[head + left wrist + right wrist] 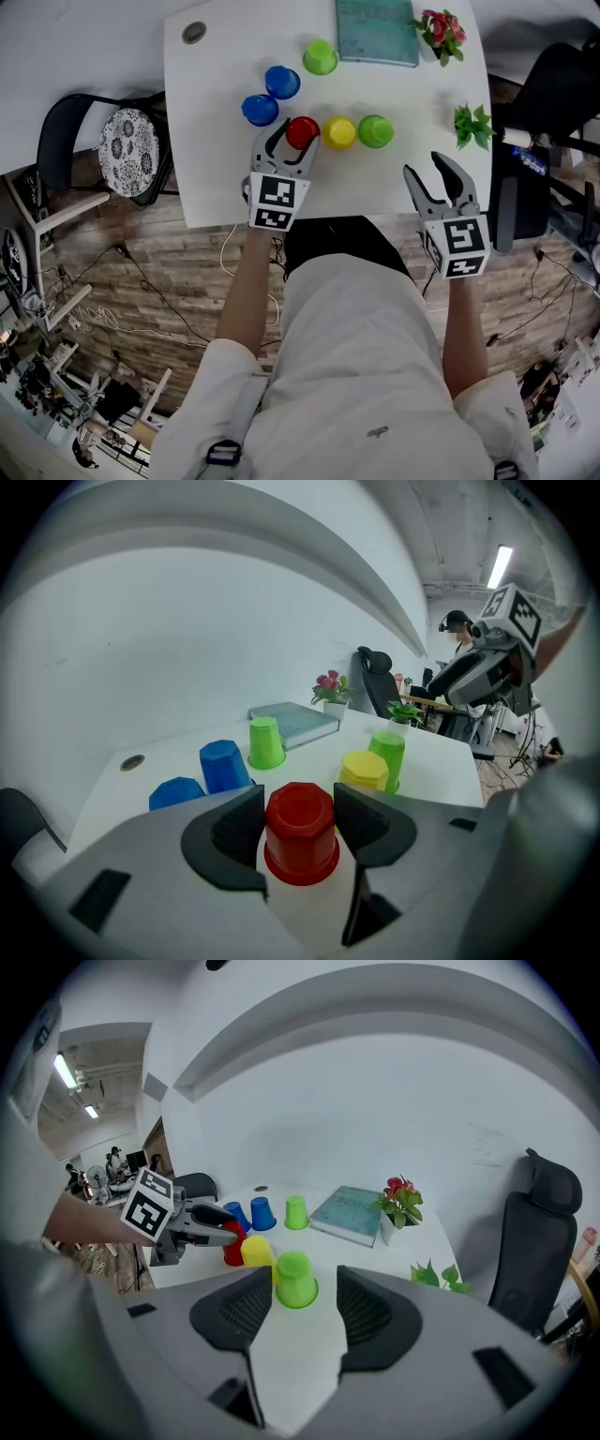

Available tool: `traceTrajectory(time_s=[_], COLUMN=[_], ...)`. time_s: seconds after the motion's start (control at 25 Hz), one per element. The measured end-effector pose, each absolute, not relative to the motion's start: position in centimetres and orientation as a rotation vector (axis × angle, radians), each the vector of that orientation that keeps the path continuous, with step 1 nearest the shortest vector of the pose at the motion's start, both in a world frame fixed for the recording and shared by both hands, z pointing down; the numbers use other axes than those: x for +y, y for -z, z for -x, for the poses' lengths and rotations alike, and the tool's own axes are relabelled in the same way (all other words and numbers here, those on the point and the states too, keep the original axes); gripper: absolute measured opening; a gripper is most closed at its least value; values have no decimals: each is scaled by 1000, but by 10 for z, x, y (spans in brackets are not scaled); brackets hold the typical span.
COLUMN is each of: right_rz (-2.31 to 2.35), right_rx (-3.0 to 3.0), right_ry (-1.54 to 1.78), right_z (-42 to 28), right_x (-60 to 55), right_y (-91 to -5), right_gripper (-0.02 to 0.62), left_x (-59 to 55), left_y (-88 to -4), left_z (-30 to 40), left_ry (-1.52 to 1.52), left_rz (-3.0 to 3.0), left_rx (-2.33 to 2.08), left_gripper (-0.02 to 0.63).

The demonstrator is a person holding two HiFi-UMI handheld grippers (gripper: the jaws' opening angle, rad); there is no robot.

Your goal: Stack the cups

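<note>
The red plastic cup [302,131] stands upside down by the near edge of the white worktop [234,187]. It is at the left end of a row with a yellow plastic cup [338,132] and a green plastic cup [375,130]. It looks light, thin and smooth, so it may slip or squash. I would take it gently by 2 sides, above its wide rim.

The left tool [294,134] is wide open, with 1 pad on each side of the red cup, not squeezing. The right tool [427,167] is open and empty, by the near edge.

The worktop looks flat and smooth. Around it are a wood floor [141,272] and a black chair [75,122].
</note>
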State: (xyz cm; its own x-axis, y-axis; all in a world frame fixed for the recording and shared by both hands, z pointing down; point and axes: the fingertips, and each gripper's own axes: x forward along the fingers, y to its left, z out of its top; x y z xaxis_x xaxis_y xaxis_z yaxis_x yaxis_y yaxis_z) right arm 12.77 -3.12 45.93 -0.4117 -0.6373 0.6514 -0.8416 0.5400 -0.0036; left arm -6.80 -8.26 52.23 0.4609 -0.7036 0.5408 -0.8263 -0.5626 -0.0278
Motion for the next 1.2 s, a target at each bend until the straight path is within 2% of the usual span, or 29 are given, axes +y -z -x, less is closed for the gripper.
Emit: traceTrajectory(time_s=[0.68, 1.2], right_rz=[-1188, -1192], right_rx=[-2195, -2213], right_ry=[-441, -411], right_z=[-122, -79], right_x=[-37, -61], right_y=[-457, -441], right_gripper=[221, 221], left_x=[-73, -108], left_y=[-509, -486], left_z=[68, 133], left_ry=[-721, -713], left_rz=[-2512, -2495], left_rx=[-1278, -1423], left_gripper=[256, 255])
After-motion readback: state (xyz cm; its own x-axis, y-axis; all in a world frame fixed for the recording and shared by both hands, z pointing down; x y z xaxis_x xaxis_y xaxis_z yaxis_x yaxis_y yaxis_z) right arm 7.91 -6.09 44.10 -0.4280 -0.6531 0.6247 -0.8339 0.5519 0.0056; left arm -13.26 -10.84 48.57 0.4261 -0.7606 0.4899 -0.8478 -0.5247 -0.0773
